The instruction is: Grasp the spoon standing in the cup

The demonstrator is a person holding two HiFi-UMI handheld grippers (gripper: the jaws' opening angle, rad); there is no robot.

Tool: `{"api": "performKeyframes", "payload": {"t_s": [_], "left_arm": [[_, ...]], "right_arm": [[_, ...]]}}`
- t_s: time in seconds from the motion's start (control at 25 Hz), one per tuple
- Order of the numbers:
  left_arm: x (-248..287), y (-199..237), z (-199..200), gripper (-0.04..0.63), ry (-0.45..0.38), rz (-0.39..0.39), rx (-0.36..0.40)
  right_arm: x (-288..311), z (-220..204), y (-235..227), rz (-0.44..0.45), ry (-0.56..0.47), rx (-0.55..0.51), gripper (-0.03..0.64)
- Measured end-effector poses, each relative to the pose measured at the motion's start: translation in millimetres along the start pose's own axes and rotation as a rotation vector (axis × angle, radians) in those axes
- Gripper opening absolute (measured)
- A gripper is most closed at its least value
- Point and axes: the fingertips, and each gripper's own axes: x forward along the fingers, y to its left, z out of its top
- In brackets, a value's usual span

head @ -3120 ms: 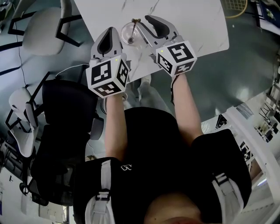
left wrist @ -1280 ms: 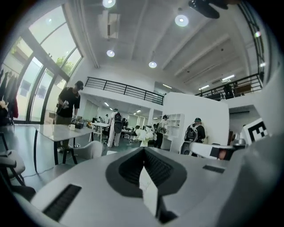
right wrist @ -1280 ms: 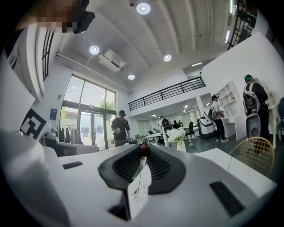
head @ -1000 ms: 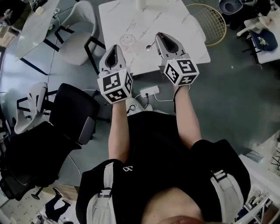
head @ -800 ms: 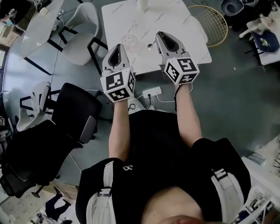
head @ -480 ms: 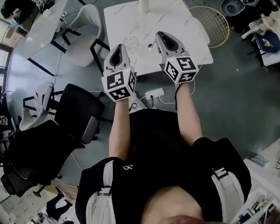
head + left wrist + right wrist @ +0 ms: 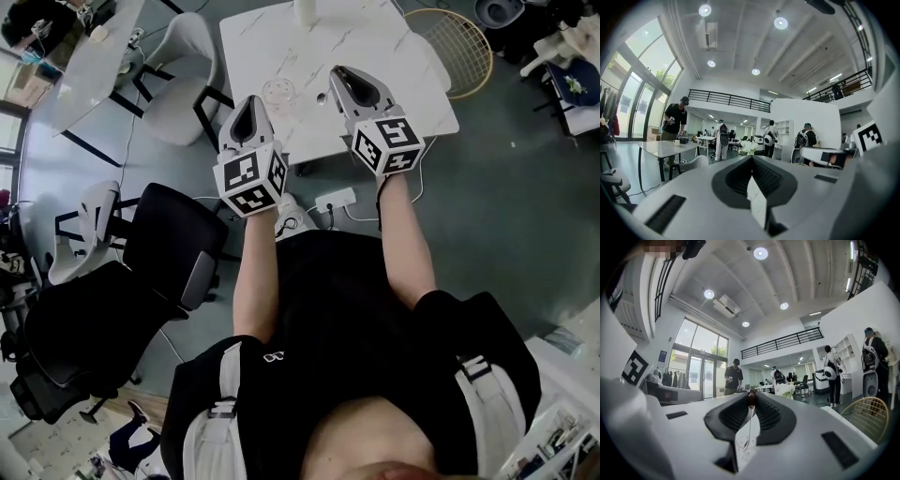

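Note:
My right gripper [image 7: 339, 75] is shut on the spoon [image 7: 752, 400]. Its dark brown handle end is pinched at the fingertips and the thin stem hangs straight down between the jaws, high above the white marble table [image 7: 394, 56]. The clear glass cup [image 7: 277, 91] stands on that table far below, between the two grippers, with no spoon in it. The left gripper [image 7: 251, 99] hovers level at the cup's left, jaws shut with nothing between them [image 7: 751, 158]. In the right gripper view the right gripper [image 7: 752, 394] points level across the room.
A grey chair [image 7: 178, 42] stands left of the table and black office chairs [image 7: 164, 234] lie below left. A gold wire basket [image 7: 459, 37] sits right of the table and a power strip [image 7: 336, 199] on the floor. People stand far off in the hall.
Three seconds ago the spoon stood in the cup with both grippers close around it; now both grippers are high above the table and the spoon hangs in the right one. Over the last second little moved.

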Motion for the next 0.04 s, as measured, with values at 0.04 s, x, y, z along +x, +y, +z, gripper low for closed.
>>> {"api": "performKeyframes", "payload": {"t_s": [0.04], "left_arm": [[0.4, 1.2, -1.8, 0.012, 0.003, 0.002, -0.002]], "right_arm": [[0.8, -0.2, -0.3, 0.003, 0.0, -0.003, 0.048]]}}
